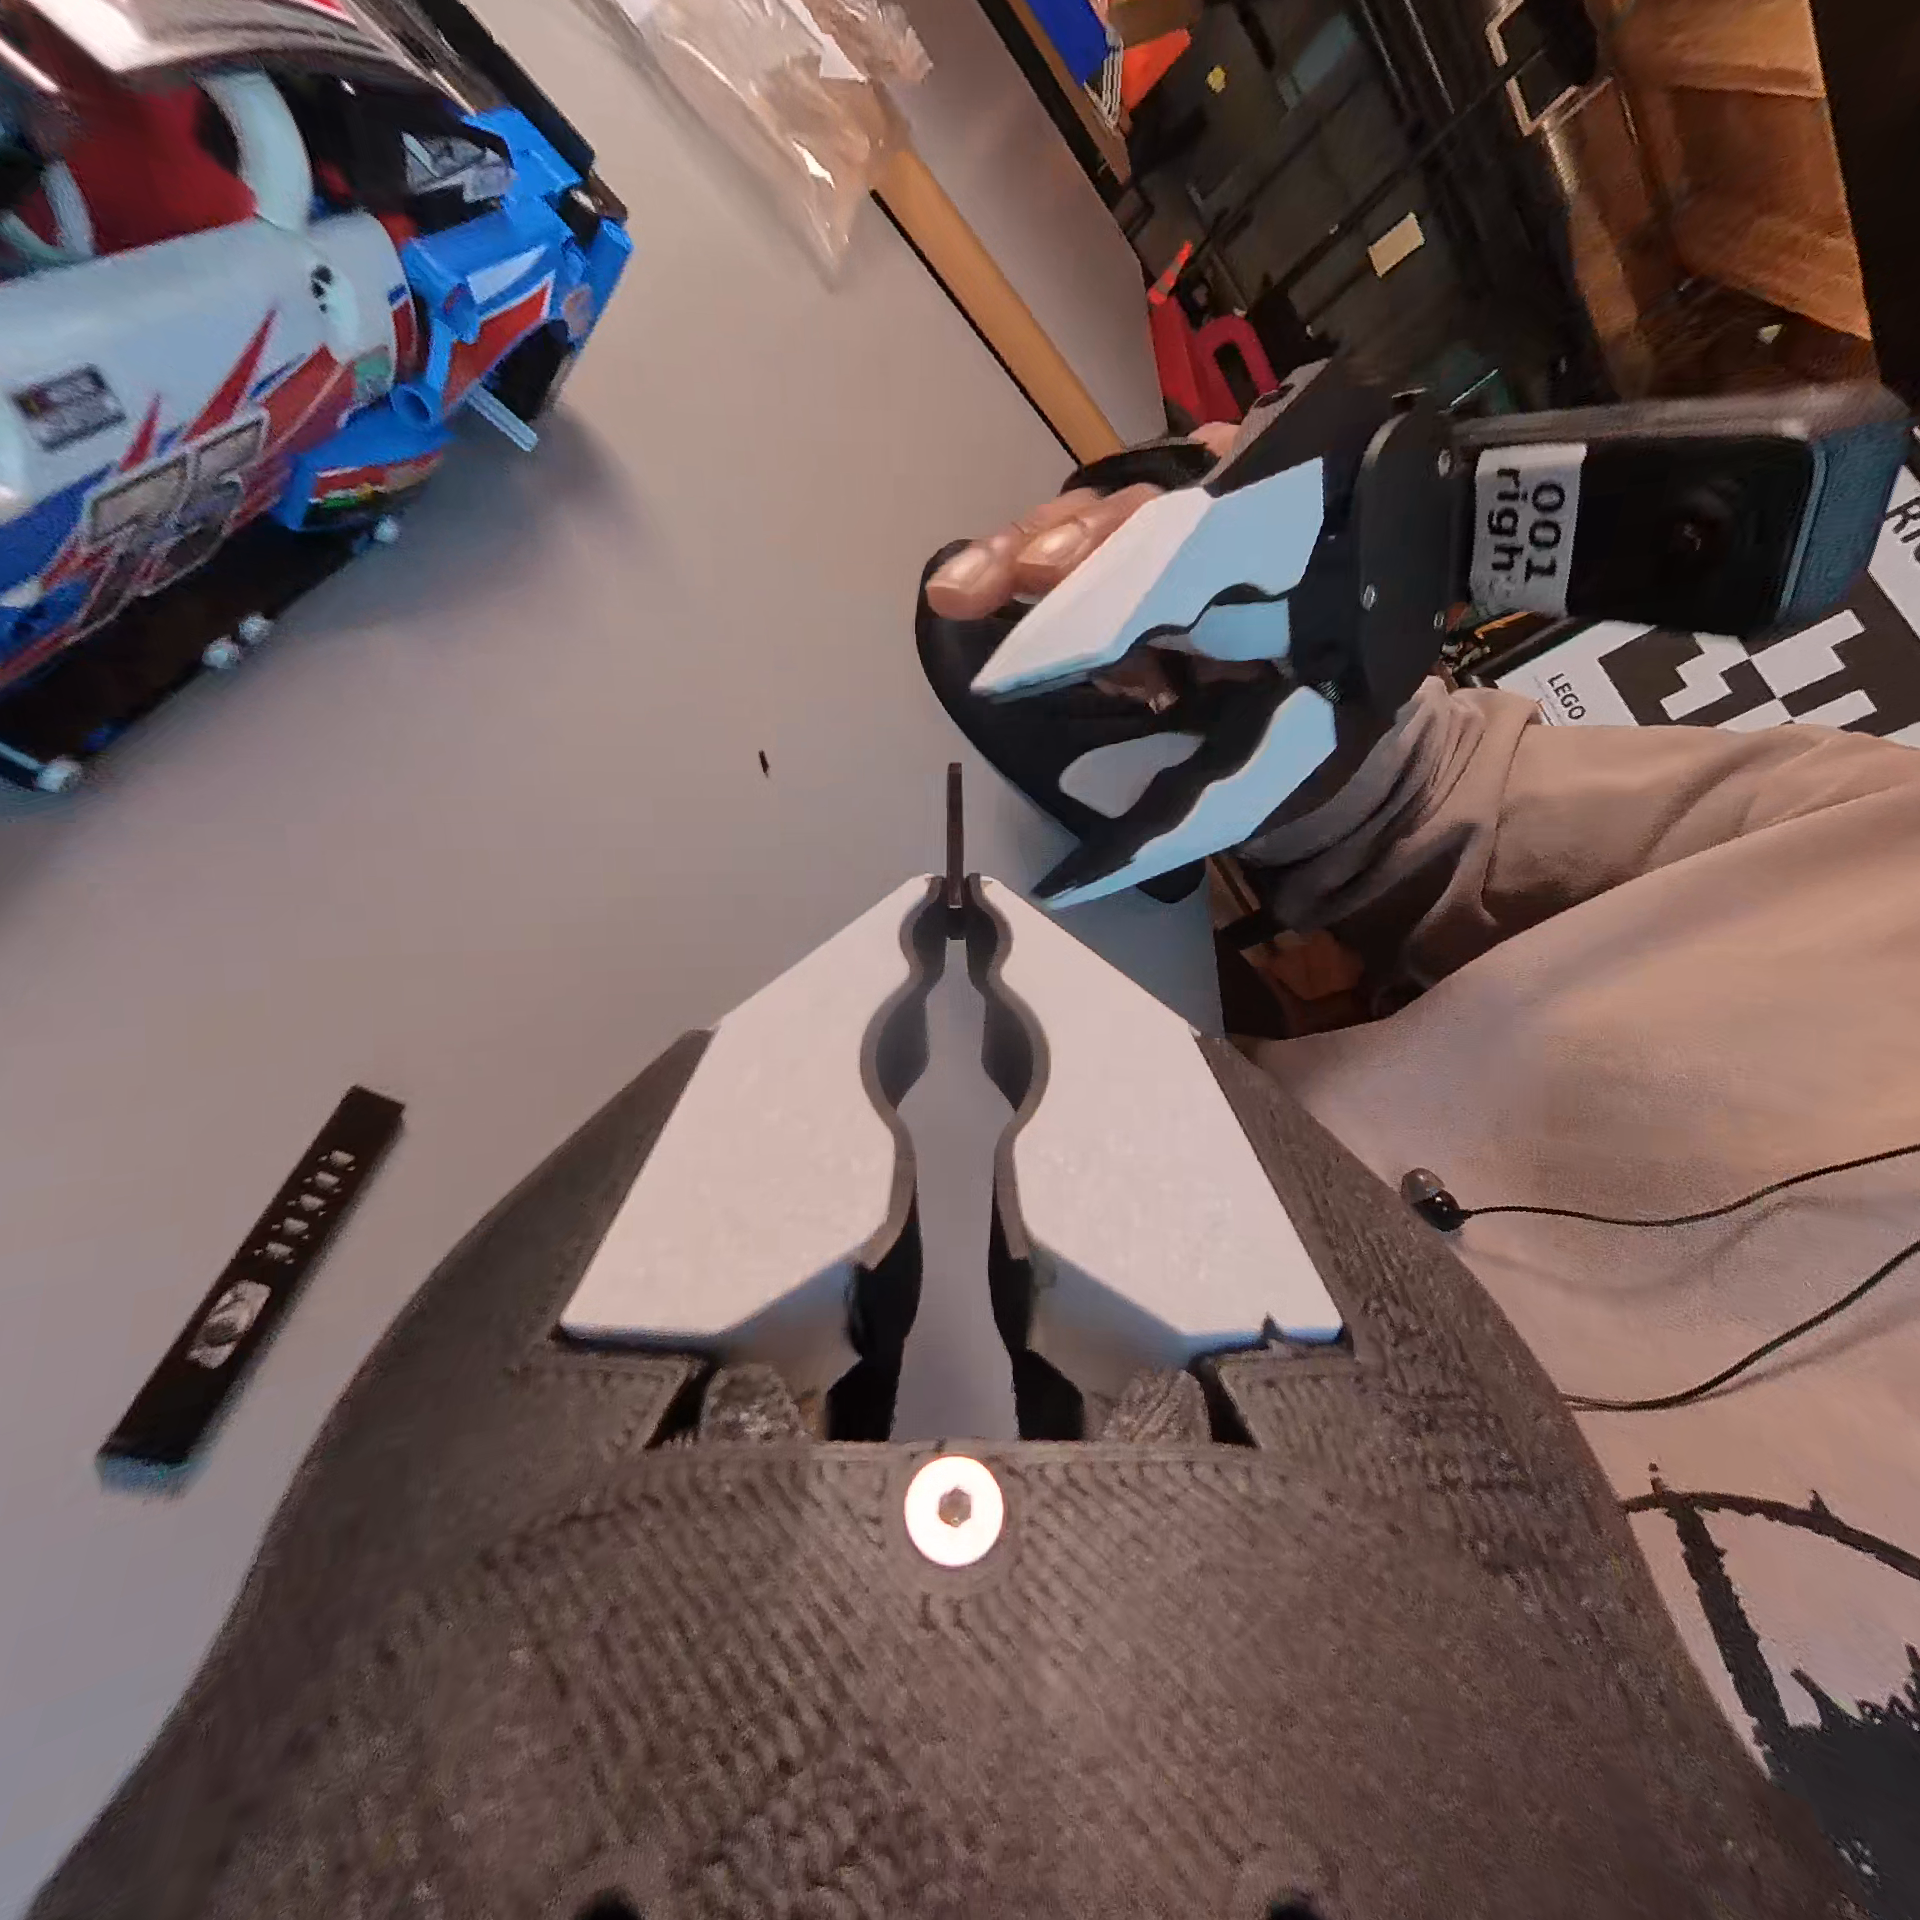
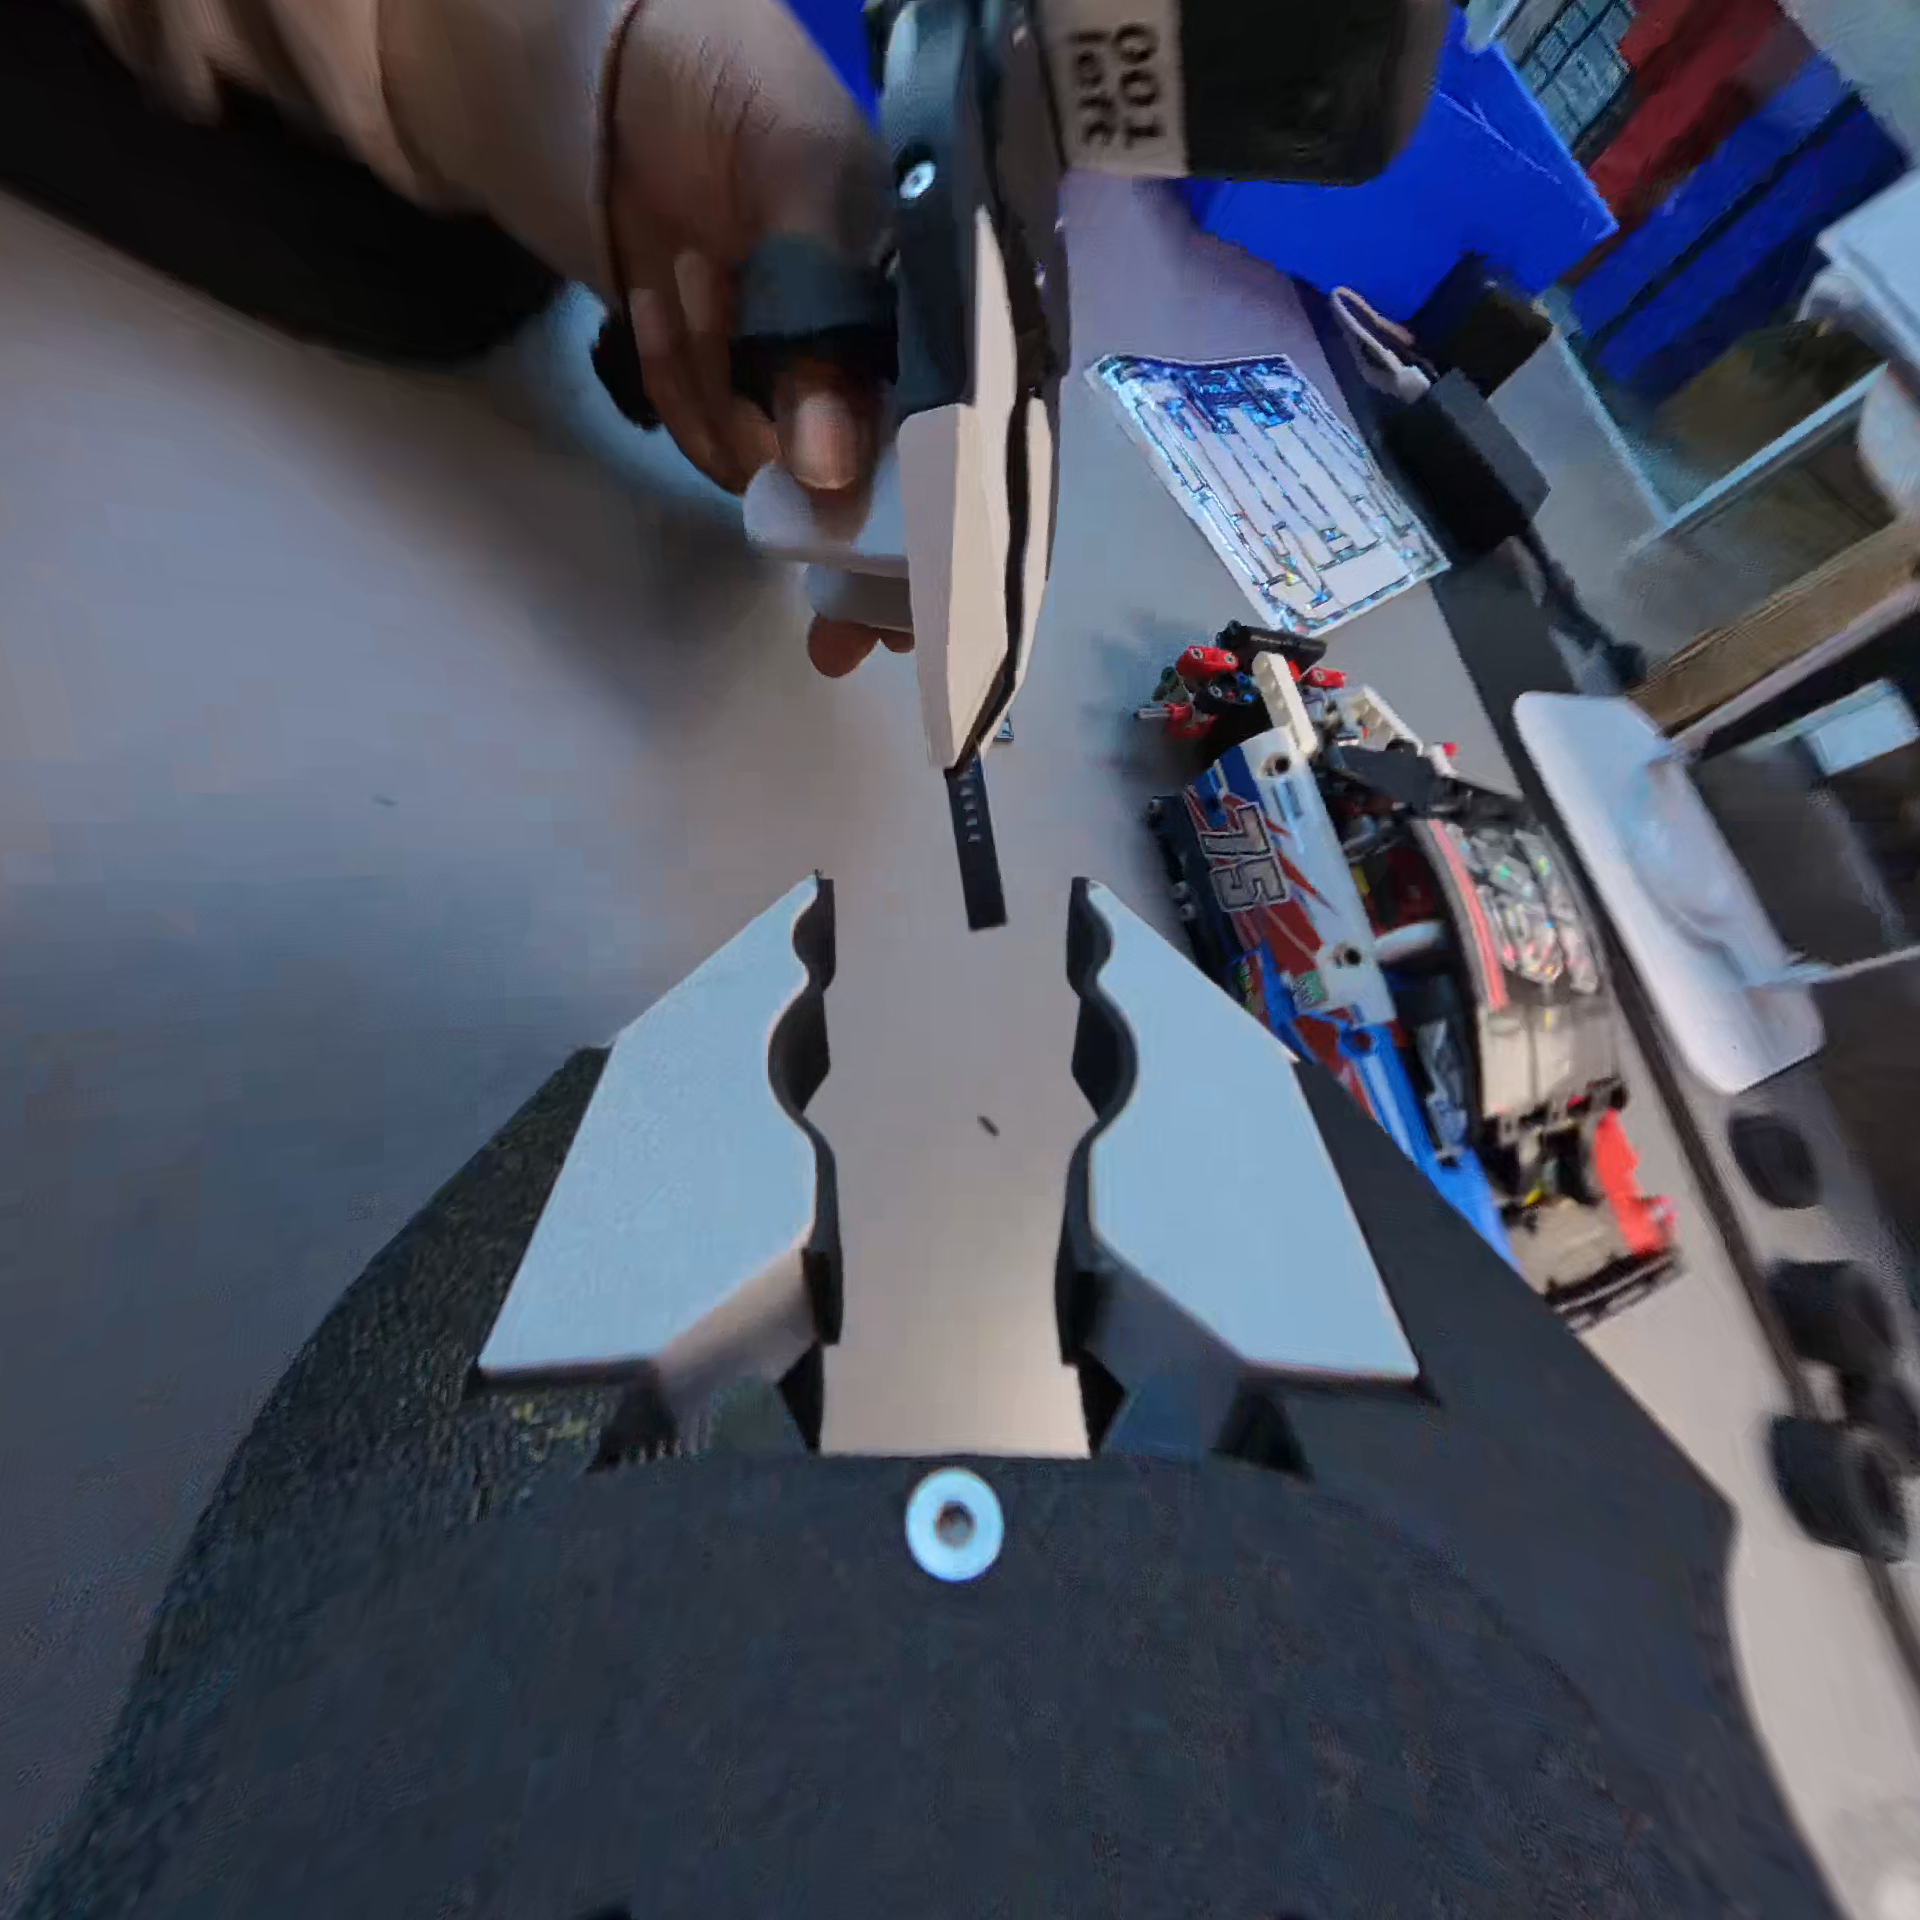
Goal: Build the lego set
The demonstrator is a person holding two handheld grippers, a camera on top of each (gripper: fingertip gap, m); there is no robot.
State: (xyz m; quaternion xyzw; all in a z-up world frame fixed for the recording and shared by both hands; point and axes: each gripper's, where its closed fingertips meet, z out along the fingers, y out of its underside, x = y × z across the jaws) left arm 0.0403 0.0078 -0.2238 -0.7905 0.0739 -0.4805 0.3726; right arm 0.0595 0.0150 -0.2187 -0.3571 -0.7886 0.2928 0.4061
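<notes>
My left gripper point(image 1: 954, 883) is shut on a thin black flat Lego strip point(image 1: 954, 826), seen edge-on and sticking out past the fingertips. In the right wrist view the left gripper point(image 2: 964, 756) comes down from above with the strip point(image 2: 977, 862) hanging from its tips. My right gripper point(image 2: 951, 888) is open and empty, with the strip's free end just beyond its jaws and touching neither pad. It shows open in the left wrist view point(image 1: 1023, 790) too. The blue, white and red Lego race car point(image 1: 239, 364) stands on the grey table point(image 1: 623, 831), right of my right gripper point(image 2: 1403, 987).
A second black strip point(image 1: 260, 1278) lies on the table at the left. A sticker sheet point(image 2: 1268, 488), a white tray point(image 2: 1662, 883) and black tyres point(image 2: 1839, 1403) are at the right. A clear plastic bag point(image 1: 790, 104) lies far off. A person's sleeve point(image 1: 1558, 935) is at the table edge. Less than 4 cm separates the two grippers' tips.
</notes>
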